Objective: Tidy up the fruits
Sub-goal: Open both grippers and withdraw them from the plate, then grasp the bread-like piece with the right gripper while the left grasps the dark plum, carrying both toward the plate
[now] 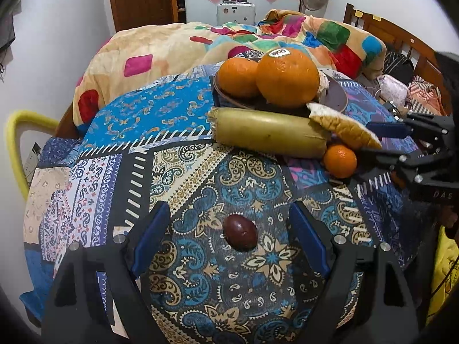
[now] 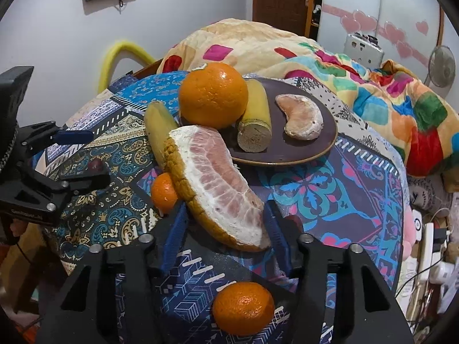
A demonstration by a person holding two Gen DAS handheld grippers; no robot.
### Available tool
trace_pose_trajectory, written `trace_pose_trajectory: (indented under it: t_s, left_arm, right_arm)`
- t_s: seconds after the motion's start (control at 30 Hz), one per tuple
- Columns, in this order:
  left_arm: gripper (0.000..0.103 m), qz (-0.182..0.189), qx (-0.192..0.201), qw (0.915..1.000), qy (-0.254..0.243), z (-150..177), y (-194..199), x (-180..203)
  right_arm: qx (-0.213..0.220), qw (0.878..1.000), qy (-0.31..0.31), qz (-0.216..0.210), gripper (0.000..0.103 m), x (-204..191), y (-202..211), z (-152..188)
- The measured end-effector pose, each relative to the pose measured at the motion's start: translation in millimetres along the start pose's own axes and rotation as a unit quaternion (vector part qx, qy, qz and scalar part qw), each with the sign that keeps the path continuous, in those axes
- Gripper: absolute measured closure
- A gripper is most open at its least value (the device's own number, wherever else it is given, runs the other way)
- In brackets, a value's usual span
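Step in hand: the right claw stood open around the pomelo wedge — best closed gently across the rind, not the soft flesh.
Wedge: on the cloth, just beside the plate.
Left claw: open, hovering low — a dark plum between its fingers, untouched.
Pose: both pointed forward, tilted down.

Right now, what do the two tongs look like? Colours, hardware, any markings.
Both match: the left tongs and right tongs have black plastic bodies, blue finger pads, and silver round bolt heads at the joints. Embossed lettering shows on each body, too small to read. No cables or sleeves visible.
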State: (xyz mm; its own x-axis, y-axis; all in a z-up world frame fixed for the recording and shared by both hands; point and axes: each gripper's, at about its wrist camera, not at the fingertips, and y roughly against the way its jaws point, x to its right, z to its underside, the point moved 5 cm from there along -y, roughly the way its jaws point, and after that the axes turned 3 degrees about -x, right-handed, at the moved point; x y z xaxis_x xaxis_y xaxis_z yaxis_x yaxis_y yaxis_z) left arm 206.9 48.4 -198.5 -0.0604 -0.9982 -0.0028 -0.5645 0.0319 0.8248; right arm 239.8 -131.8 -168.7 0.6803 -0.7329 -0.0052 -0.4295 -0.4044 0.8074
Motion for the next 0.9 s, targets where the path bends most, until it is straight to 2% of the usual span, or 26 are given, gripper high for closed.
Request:
trace_pose_trajectory:
  t_s: [0.1,0.23,0.4,0.5,0.73,0.9]
  left_arm:
    - [0.018,0.001,0.003,1.0,0.0,2.8,2.1,0.1]
    - [0.026,0.001,0.006,1.0,-0.003,7.0,6.5,2.0]
    - [0.032,0.003,0.007,1.0,-0.005,12.3,10.6,5.5]
    - [0.035,0.004,0.009,0.9999,-0.007,15.5,13.7,7.5]
    - [0.058,0.01,0.006,0.9999,-0.011,18.2,12.1,11.3]
    - [0.068,0.016,0.009,0.9998,-0.01,15.9,9.3,12.1]
  right_arm:
    - [0.007,1.0,0.006,0.003,0.064,-2.7,6.6,-0.7]
    - [0.017,1.0,0.006,0.009,0.067,-2.5,16.3,-1.4]
    - [0.024,1.0,-0.004,-0.003,0.071,-2.2,31.8,-2.0]
    - [0.025,1.0,-0.012,-0.007,0.077,-1.4,40.4,-0.8]
    - [0.025,0.999,-0.032,-0.008,0.077,8.8,41.8,2.8]
    - [0.017,0.999,-0.037,-0.021,0.075,10.6,35.3,1.0]
